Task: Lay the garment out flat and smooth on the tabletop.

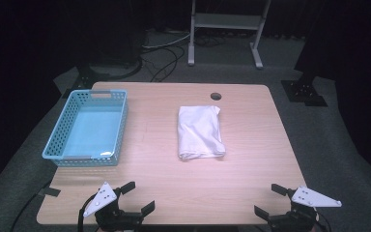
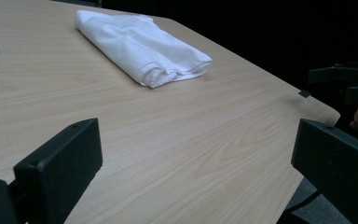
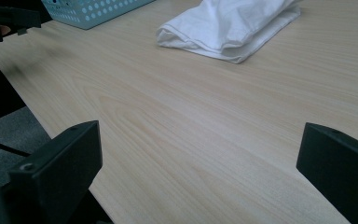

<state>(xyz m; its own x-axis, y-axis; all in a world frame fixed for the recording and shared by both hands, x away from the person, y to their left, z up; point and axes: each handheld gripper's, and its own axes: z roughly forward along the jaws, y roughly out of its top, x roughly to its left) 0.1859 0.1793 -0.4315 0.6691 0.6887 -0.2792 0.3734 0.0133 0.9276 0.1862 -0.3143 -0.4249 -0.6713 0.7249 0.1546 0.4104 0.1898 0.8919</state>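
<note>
At the near table edge, left gripper and right gripper wait with jaws apart, empty. Folded white cloth lies mid-table; blue basket stands far left, probably its intended destination.

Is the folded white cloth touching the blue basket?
Apart. The high view shows bare table between the folded white cloth and the blue basket.

basket left | cloth centre (well apart) | on table
</note>
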